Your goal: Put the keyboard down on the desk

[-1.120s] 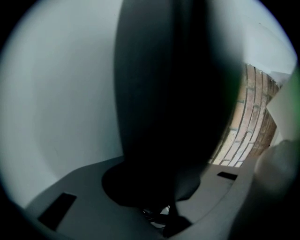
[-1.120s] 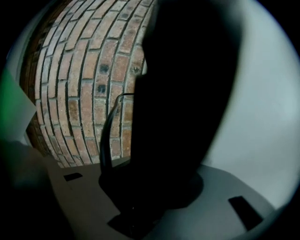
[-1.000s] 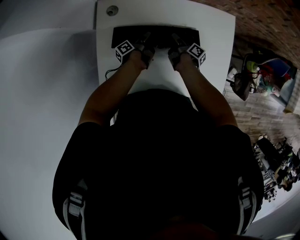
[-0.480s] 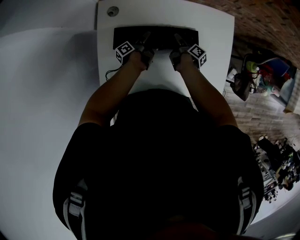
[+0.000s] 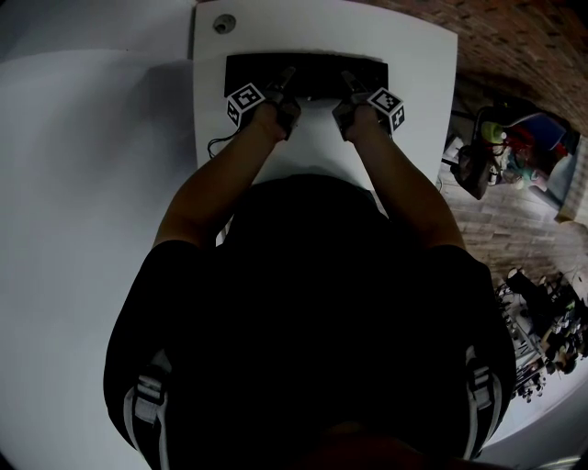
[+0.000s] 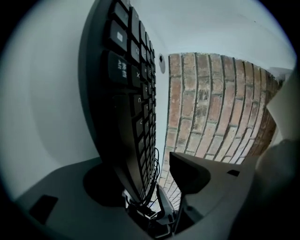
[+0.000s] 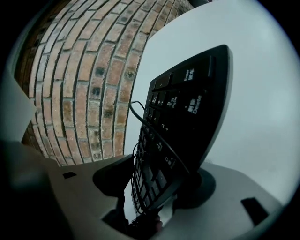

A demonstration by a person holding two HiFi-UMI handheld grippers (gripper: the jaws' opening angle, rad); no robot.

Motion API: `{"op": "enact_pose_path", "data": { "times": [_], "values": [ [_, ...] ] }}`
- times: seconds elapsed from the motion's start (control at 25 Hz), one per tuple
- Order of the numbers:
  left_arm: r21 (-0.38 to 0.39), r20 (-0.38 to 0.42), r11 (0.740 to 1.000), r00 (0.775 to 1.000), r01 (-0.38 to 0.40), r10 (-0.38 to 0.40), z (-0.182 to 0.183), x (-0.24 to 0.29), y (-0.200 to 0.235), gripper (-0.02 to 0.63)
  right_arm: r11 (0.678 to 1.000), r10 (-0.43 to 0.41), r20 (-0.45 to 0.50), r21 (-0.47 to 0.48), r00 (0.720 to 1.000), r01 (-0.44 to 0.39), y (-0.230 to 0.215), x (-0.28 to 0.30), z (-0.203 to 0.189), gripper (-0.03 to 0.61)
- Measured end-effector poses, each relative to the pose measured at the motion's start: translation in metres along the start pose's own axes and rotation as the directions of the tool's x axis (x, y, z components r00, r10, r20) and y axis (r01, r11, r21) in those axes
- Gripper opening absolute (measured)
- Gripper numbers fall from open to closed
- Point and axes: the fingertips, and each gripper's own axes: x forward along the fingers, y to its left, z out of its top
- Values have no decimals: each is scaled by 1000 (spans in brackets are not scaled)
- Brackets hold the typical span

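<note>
The black keyboard [image 5: 308, 69] lies on the white desk [image 5: 418, 73], far from me. My left gripper [image 5: 287, 79] is at its near edge on the left and my right gripper [image 5: 347, 81] at its near edge on the right. Both sets of jaws have just been opening. In the left gripper view the keyboard [image 6: 126, 93] still stands between the jaws of the left gripper [image 6: 145, 180], with a clear gap on the key side. In the right gripper view the keyboard [image 7: 187, 117] and its thin cable [image 7: 154, 131] sit between the spread jaws of the right gripper [image 7: 157, 180].
A round grommet [image 5: 223, 23] is set in the desk's far left corner. A dark cable [image 5: 213, 145] hangs off the desk's left edge. Brick floor [image 5: 524, 55] and cluttered gear [image 5: 501, 147] lie to the right. A brick wall [image 6: 211, 108] is behind the desk.
The keyboard has settled slightly farther back on the desk. The fingers of both grippers have spread off it. Both hands have stayed nearly in place.
</note>
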Motion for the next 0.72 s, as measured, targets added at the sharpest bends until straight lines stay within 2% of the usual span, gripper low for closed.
{"op": "enact_pose_path", "data": {
  "times": [0.72],
  "values": [
    [9,-22,999,999,-43,43,-5,-40,15,290,997,-72,-40,27,997,73,-20,-30,-23,259]
  ]
}}
